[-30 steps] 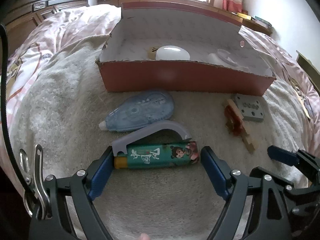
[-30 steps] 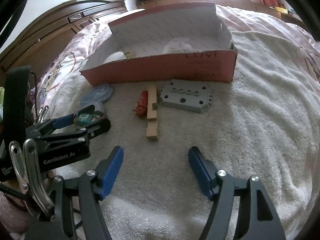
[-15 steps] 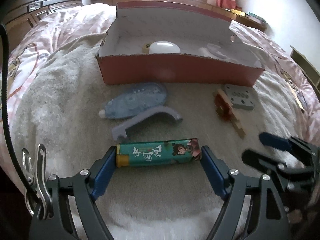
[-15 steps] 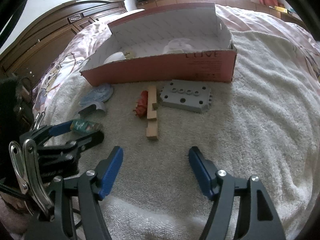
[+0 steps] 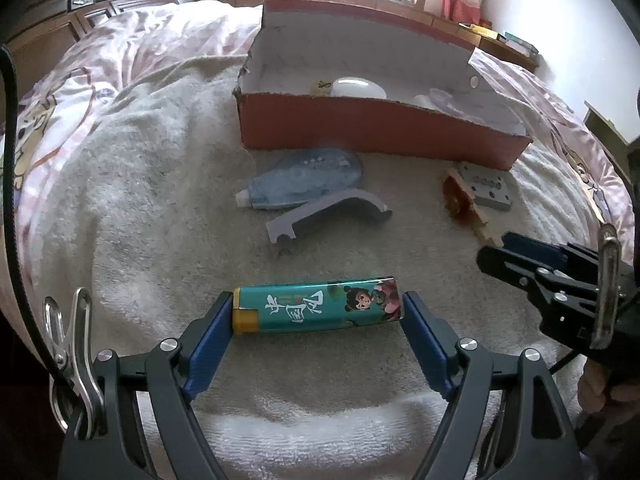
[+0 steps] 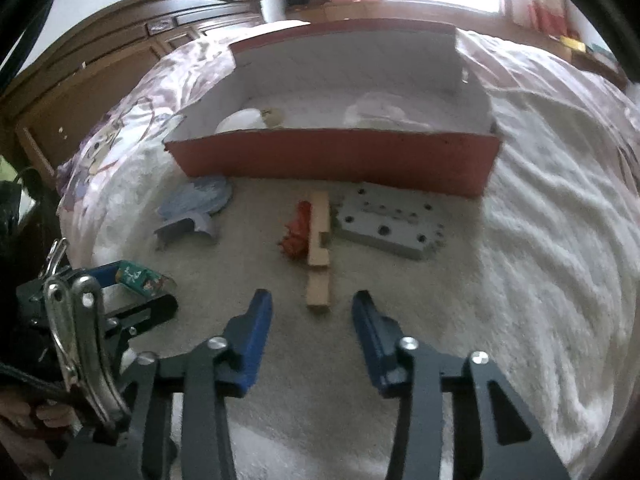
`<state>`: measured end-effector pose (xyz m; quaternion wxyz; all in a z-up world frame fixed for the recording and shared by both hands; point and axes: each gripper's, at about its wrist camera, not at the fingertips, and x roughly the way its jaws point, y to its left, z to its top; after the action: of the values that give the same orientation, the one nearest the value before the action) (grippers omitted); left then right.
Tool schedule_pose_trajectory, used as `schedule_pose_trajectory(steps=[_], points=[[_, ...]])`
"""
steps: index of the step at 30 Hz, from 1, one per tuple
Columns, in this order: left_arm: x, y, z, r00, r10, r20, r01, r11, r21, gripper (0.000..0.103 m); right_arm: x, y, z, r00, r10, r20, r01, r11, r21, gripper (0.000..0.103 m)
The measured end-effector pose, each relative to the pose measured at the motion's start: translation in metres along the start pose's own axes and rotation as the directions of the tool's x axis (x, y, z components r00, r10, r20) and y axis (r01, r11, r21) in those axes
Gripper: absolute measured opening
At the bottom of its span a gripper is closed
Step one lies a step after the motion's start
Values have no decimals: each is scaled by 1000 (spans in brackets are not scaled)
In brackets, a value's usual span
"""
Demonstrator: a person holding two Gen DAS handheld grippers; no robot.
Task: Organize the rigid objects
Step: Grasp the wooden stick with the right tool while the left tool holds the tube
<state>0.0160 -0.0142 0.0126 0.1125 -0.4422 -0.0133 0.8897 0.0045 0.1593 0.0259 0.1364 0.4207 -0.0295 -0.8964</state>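
My left gripper (image 5: 318, 312) is shut on a teal lighter (image 5: 316, 306) with a cartoon print, held lengthwise between the blue pads and lifted above the towel; it also shows in the right wrist view (image 6: 142, 282). My right gripper (image 6: 312, 316) is open and empty, just in front of a wooden stick (image 6: 319, 248) that lies beside a red toy (image 6: 296, 232). The red cardboard box (image 5: 360, 132) stands beyond, open, with a white oval object (image 5: 356, 87) inside.
On the beige towel (image 5: 160, 200) lie a blue correction-tape dispenser (image 5: 304, 178), a grey curved plastic part (image 5: 328, 216) and a grey metal block with holes (image 6: 390, 226). A pink bedspread (image 5: 120, 52) surrounds the towel. A dark wooden cabinet (image 6: 100, 64) stands at the left.
My left gripper has lifted the lighter off the towel and drawn it back from the grey curved part. My right gripper has moved forward toward the wooden stick.
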Motion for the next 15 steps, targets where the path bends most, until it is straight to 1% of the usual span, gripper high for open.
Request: schedule_pose_trajectory(steps=[2,3,5,6,9,13,15], points=[[1,-1,0,1000,0,0,0,1000,5,83,3,4,2,1000,-2,-2,2,1000,-24,31],[1,-1,0,1000,-2,0,2,1000,6,83,4,6,2,1000,-7,-2,7,1000,-29,29],[1,-1,0,1000,-2,0,2,1000,6,83,4,5,2,1000,-18,4,18,999,-30,20],[1,-1,0,1000,-3,0,3,1000,6,83,3,5,2,1000,-18,5,18,999,-27,14],[1,-2,0,1000,-2,0,2,1000,6,83,-1,2,-2,1000,2,1,-2,1000,-22,13],[2,-2,0,1000,-3,0,3,1000,6,83,-9,1,-10,1000,12,-8,-13,999,-48,13],[1,-2,0,1000,-2,0,2,1000,5,83,-12,-1,-13,999,26,-27,-27,998,-62,13]])
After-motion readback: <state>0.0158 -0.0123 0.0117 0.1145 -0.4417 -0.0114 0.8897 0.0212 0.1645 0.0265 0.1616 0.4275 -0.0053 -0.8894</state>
